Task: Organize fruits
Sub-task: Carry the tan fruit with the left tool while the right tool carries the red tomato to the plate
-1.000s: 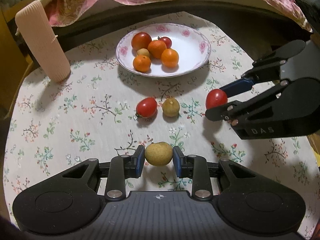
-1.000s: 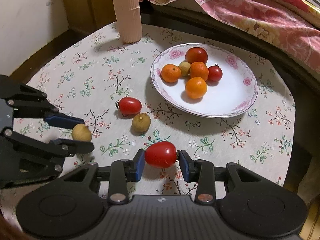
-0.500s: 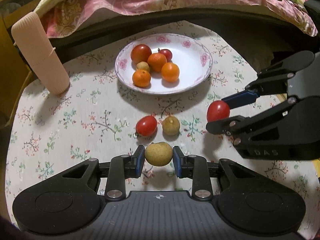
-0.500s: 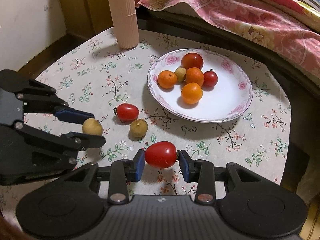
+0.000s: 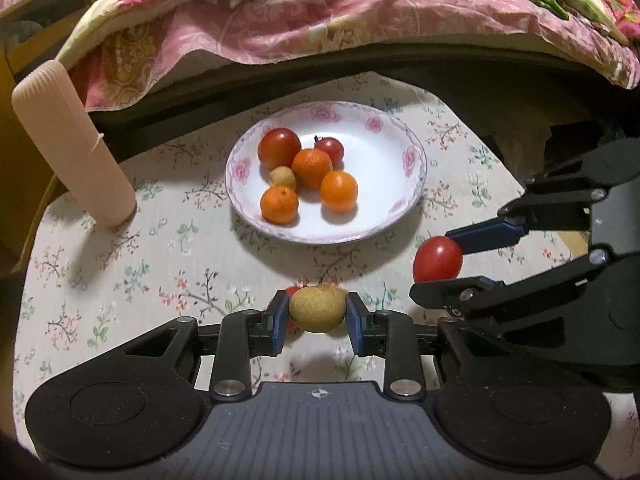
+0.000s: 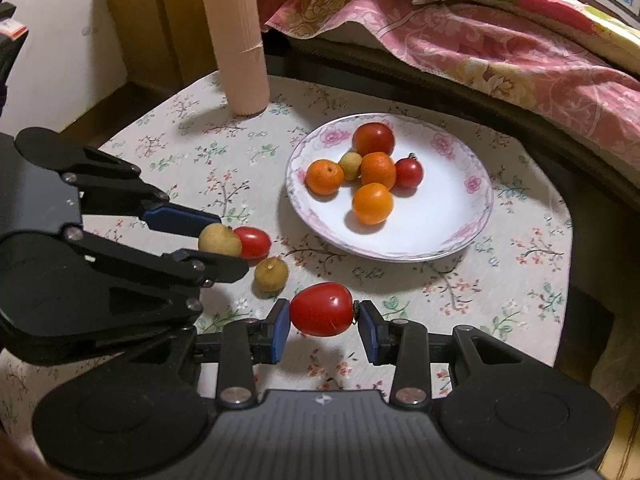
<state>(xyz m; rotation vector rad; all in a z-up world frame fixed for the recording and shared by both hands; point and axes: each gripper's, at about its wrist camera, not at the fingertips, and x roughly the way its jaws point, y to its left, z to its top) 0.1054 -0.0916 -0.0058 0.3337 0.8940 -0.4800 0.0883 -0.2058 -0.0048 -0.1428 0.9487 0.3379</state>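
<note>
The left gripper [image 5: 318, 316] pinches a small tan fruit [image 5: 318, 309] between its blue pads. The fruit's long side runs across, from pad to pad, and it hangs above the flowered tablecloth [image 5: 120, 280]. The right gripper [image 6: 323, 320] pinches a red tomato [image 6: 321, 309] — its long side runs pad to pad too, with the little stem end against the right-hand pad. Both grippers tilt down toward the table, side by side, in front of the plate [image 6: 460, 236]. On the plate sit oranges, tomatoes and one tan fruit. On the cloth just beside the left gripper lie another tomato [image 6: 253, 242] and another tan fruit [image 6: 271, 275] — close together.
</note>
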